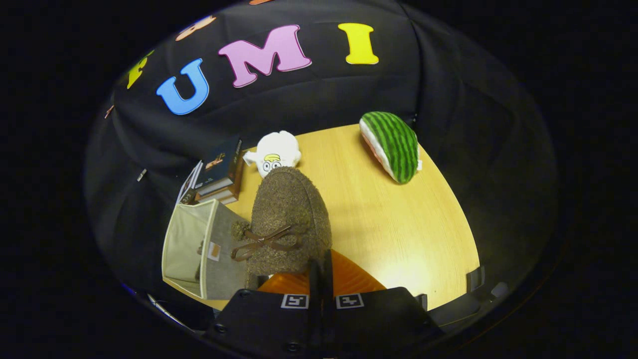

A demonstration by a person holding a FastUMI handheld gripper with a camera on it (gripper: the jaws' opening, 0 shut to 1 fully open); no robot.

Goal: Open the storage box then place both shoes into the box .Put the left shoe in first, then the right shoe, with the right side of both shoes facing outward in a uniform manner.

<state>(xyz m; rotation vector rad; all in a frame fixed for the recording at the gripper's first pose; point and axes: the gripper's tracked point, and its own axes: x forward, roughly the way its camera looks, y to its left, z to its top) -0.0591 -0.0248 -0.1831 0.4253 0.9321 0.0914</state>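
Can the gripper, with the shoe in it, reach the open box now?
Probably yes. The gripper is shut on the brown shoe, and the box stands open just beside the shoe, on the table. Nothing lies between them.

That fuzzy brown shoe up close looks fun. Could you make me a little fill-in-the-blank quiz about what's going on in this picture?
1. The fingers are closed on the heel end of the brown ____.
2. The shoe has a brown ____ tied on top.
3. Beside the shoe stands the beige storage box, and its mouth is ____.
4. Beyond the shoe, at the far side of the table, lies a plush slice of ____.

Missing words: shoe; bow; open; watermelon
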